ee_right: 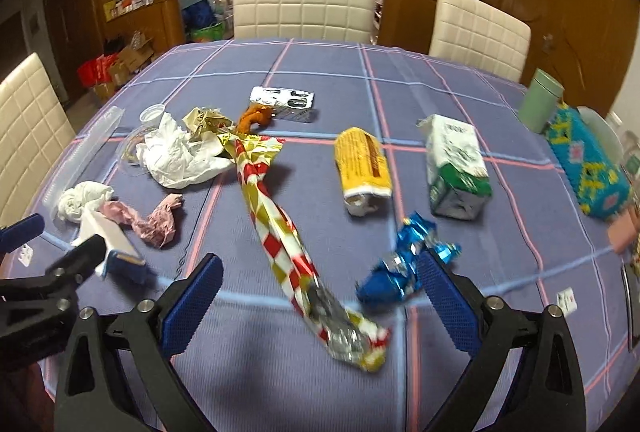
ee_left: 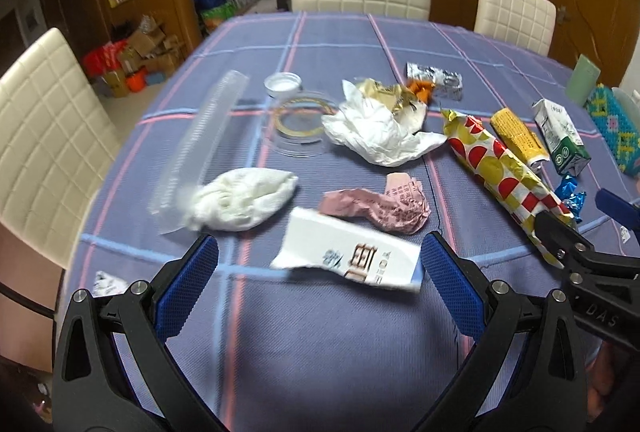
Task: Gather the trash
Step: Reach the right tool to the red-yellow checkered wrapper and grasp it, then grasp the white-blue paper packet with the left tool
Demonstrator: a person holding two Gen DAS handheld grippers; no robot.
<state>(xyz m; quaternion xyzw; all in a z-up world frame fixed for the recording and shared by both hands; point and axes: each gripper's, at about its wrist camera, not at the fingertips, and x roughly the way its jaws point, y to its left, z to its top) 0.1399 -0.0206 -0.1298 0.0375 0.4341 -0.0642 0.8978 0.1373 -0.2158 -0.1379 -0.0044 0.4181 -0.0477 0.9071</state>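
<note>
Where it lies, crumpled trash point(ee_left: 376, 135) litters the plaid tablecloth point(ee_left: 320, 332).

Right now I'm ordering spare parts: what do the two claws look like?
Both match. The left claw and right claw have black plastic arms with triangular cut-outs and silver round screws. Their fingers carry blue pads with a fine mesh texture. One arm reads "DAS".
</note>
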